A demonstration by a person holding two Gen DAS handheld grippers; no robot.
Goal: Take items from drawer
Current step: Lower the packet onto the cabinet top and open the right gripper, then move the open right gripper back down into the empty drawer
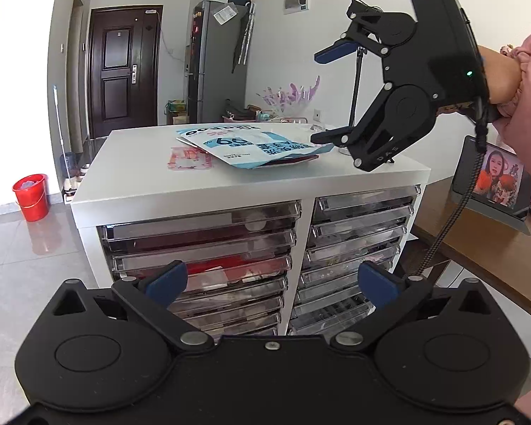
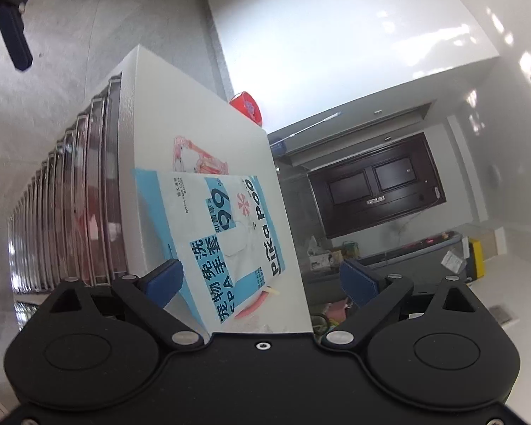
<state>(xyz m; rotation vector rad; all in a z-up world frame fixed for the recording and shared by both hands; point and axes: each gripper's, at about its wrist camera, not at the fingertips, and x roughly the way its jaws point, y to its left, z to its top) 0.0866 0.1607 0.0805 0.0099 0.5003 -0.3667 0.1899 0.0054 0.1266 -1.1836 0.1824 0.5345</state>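
Now on the white worktop (image 1: 131, 173) of the drawer cabinet (image 1: 301, 212): blue-and-white wipes pack (image 1: 255, 147), a small pink packet (image 1: 189, 158) just beside it. Right gripper (image 1: 331, 95) above the pack's right end, jaws wide apart, holding nothing, lower finger almost at the pack's edge; whether touching, cannot tell. Left gripper (image 1: 270, 283) lower, facing the stacked clear drawers (image 1: 201, 248), jaws likewise spread and empty. All drawers apparently shut, contents dim behind the plastic; something red in the third one down on the left (image 1: 209, 265).

Probably between items: one pack out, another to fetch. Best practice: clear the right gripper upward, away from the pack. Approach a drawer lip squarely with the left gripper, pinch at the centre, pull straight out to avoid jamming. Keep the other drawers undisturbed.
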